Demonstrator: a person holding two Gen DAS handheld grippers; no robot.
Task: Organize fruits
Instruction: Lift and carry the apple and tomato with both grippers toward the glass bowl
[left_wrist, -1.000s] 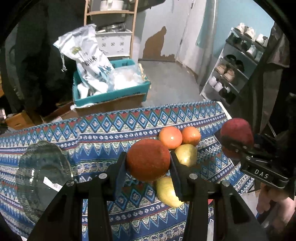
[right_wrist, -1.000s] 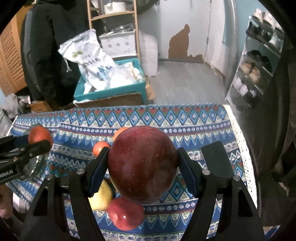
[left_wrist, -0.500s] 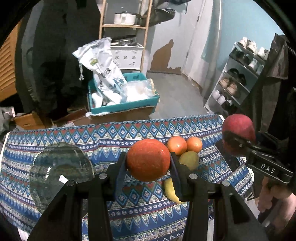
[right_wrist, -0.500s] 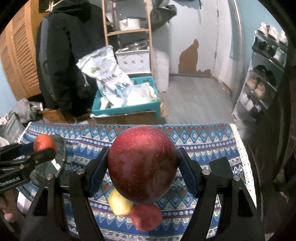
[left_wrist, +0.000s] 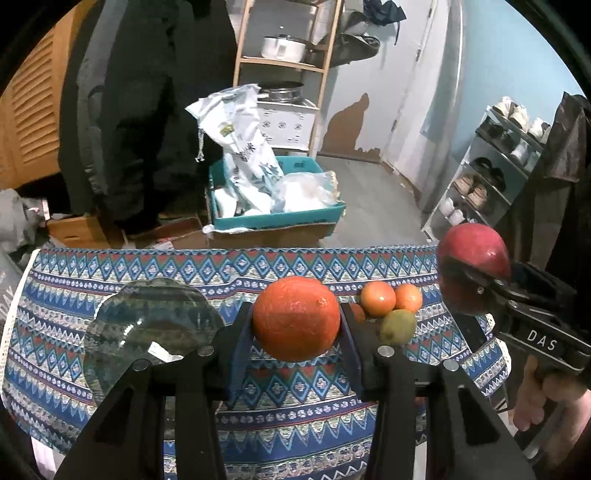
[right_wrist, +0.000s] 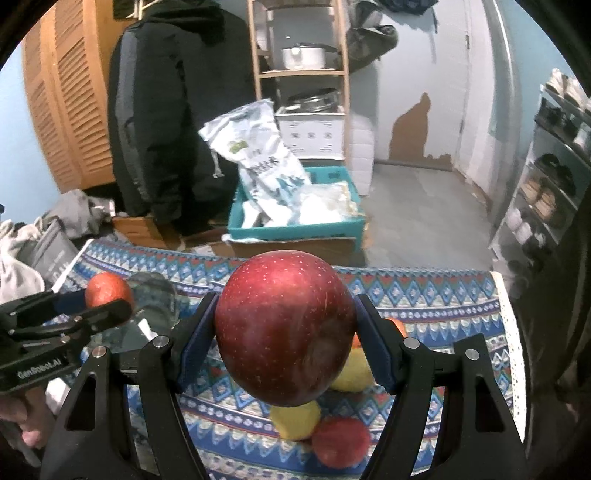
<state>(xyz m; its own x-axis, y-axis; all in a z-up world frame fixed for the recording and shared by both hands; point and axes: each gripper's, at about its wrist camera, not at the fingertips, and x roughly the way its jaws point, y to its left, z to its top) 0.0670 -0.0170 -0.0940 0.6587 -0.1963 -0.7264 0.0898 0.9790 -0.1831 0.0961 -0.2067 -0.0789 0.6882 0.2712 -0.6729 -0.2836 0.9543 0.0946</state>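
Observation:
My left gripper (left_wrist: 296, 325) is shut on an orange (left_wrist: 296, 323) and holds it above the patterned tablecloth (left_wrist: 303, 266). My right gripper (right_wrist: 284, 332) is shut on a large red apple (right_wrist: 284, 332), raised over the fruit pile. The apple also shows in the left wrist view (left_wrist: 472, 258), and the orange in the right wrist view (right_wrist: 108, 290). A clear glass plate (left_wrist: 147, 328) lies on the cloth at left. Two oranges (left_wrist: 391, 297) and a green-yellow fruit (left_wrist: 398, 326) lie at right. Below the apple sit yellow fruits (right_wrist: 295, 419) and a red fruit (right_wrist: 341, 435).
Beyond the table's far edge stand a teal crate (left_wrist: 277, 218) with white bags, cardboard boxes, a wooden shelf (left_wrist: 284, 62) with pots, a dark hanging coat (right_wrist: 166, 110) and a shoe rack (left_wrist: 491, 173) at right.
Both grippers have risen and drawn back from the table with their fruits held. The fruit pile and plate look smaller and farther. More of the room is in view.

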